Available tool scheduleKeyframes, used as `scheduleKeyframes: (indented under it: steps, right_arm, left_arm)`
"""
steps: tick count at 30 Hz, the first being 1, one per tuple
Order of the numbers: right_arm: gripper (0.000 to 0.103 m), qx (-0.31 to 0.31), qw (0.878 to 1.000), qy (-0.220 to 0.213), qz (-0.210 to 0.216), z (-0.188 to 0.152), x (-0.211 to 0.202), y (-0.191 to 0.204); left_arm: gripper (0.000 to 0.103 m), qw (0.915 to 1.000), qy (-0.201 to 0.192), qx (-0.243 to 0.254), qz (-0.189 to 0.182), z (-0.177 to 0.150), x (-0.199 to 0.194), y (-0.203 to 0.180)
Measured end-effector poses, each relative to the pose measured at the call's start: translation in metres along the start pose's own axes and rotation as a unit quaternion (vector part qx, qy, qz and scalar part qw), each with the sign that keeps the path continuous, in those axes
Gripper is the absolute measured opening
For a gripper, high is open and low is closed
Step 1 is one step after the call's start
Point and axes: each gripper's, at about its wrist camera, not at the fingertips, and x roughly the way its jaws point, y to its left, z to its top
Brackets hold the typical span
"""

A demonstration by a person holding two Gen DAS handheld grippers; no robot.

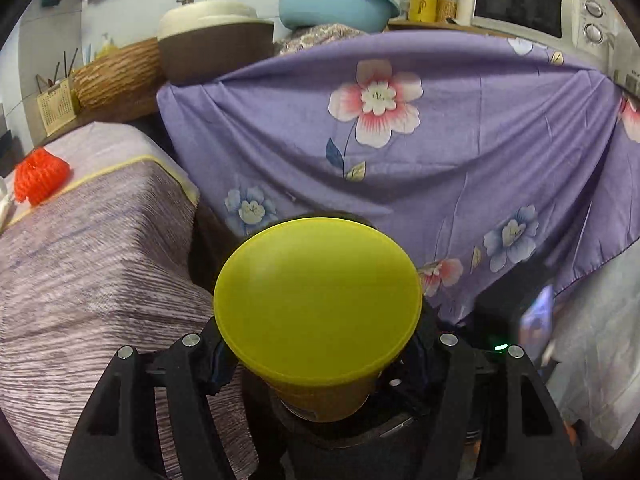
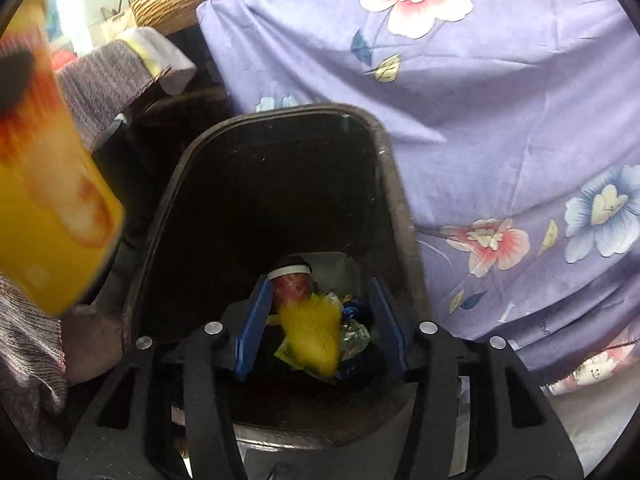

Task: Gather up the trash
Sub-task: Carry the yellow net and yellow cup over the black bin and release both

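A yellow canister (image 1: 318, 308), lid toward the lens, fills the left gripper (image 1: 320, 360); its jaws stand wide and clamp the canister's body. The right wrist view shows the same canister blurred at the left edge, beside a dark trash bin (image 2: 396, 200). Inside the bin lie a red paper cup (image 2: 291, 285), a yellow net (image 2: 314, 328) and crumpled wrappers (image 2: 354, 334). The right gripper (image 2: 320, 320) hangs over the bin, jaws apart, gripping nothing. Only the left view shows an orange net (image 1: 40, 176) on the cloth-covered bench (image 1: 100, 240).
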Motion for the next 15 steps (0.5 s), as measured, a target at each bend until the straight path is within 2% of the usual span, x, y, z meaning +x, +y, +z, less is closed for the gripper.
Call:
scheduleKeyframes:
  steps: [9, 15]
  right_arm:
    - [0.054, 0.025, 0.998, -0.044, -0.029, 0.001, -0.046, -0.029]
    - [0.054, 0.046, 0.997, -0.045, -0.050, -0.003, -0.054, -0.052]
  left_arm:
    - [0.065, 0.9979, 0.059, 0.009, -0.023, -0.017, 0.053, -0.011]
    - [0.065, 0.9940, 0.104, 0.007, -0.034, -0.032, 0.089, -0.017]
